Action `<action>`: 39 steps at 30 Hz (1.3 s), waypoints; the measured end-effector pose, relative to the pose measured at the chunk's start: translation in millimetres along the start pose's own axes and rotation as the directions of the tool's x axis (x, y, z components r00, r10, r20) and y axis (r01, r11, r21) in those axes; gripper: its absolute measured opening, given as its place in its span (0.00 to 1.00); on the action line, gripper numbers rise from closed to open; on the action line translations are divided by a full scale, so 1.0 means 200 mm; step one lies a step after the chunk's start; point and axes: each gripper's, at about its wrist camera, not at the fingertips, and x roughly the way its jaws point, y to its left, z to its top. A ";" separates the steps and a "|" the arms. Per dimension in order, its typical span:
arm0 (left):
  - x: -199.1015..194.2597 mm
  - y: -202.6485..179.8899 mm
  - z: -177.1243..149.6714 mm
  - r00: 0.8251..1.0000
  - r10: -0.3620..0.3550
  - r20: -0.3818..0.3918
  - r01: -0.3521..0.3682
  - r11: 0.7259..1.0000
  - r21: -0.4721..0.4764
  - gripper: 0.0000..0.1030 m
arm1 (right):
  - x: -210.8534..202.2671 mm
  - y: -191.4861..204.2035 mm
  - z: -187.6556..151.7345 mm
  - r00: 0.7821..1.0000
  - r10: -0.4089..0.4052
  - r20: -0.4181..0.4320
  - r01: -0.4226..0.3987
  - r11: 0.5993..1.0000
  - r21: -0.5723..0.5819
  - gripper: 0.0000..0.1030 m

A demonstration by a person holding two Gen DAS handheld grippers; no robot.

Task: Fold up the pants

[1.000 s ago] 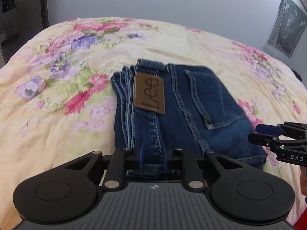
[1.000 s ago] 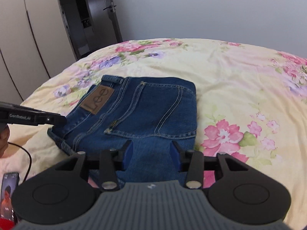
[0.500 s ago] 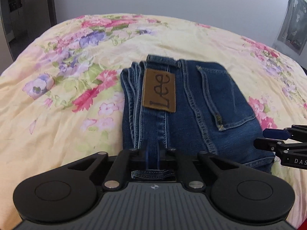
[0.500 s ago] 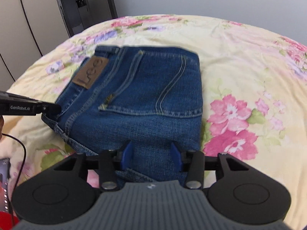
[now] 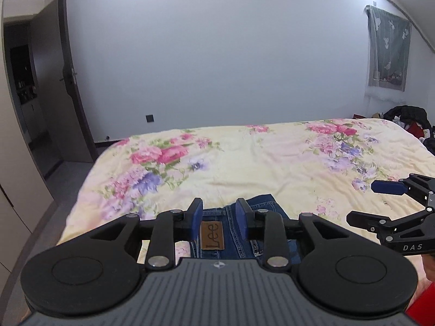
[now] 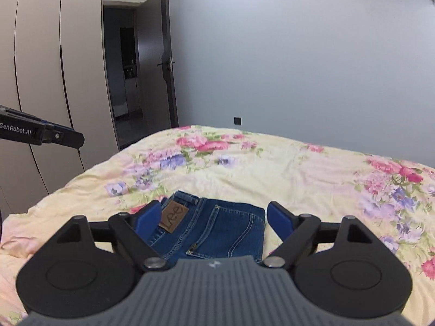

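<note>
Folded blue jeans [image 6: 217,231] with a brown Lee patch [image 6: 174,216] lie flat on the flowered bedspread [image 6: 272,168]. Both grippers hang well above them. My right gripper [image 6: 214,218] has its jaws opening wide, nothing between the blue pads. In the left wrist view the jeans [image 5: 231,233] show partly behind my left gripper [image 5: 218,218], whose jaws are opening with a gap and no cloth between them. The right gripper [image 5: 380,201] also shows at the right edge of that view. The left gripper's black fingers [image 6: 62,135] reach in from the left of the right wrist view.
The bed [image 5: 272,157] fills the middle ground, with a dark open doorway [image 6: 127,81] and pale wardrobe doors [image 6: 40,81] to the left. A pile of dark clothes [image 5: 407,116] sits past the bed's far right corner, under a hanging cloth [image 5: 388,51].
Both grippers let go of the jeans' near edge and rose high above the bed. The left jaws went from shut on denim to parted; the right jaws spread wide. The jeans stay folded.
</note>
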 end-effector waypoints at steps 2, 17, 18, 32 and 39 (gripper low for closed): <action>-0.10 -0.05 -0.02 0.999 0.046 0.028 -0.046 0.999 0.001 0.34 | -0.11 0.02 0.00 1.000 0.002 0.014 -0.002 1.000 0.006 0.79; -0.30 -0.32 -0.52 0.985 0.173 0.009 -0.171 0.979 -0.108 0.83 | -0.59 0.17 -0.40 0.991 -0.108 0.079 0.103 0.993 0.055 0.80; -0.29 -0.33 -0.55 0.983 0.183 0.002 -0.182 0.977 -0.109 0.83 | -0.59 0.19 -0.43 0.989 -0.123 0.078 0.119 0.992 0.045 0.80; -0.08 -0.38 -0.83 0.978 0.180 -0.102 -0.196 0.963 -0.183 0.84 | -0.39 0.22 -0.71 0.986 -0.165 -0.026 0.167 0.984 0.059 0.80; 0.09 -0.43 -0.91 0.976 0.154 -0.156 -0.179 0.971 -0.161 0.84 | -0.20 0.17 -0.81 0.976 -0.189 -0.111 0.199 0.976 0.088 0.80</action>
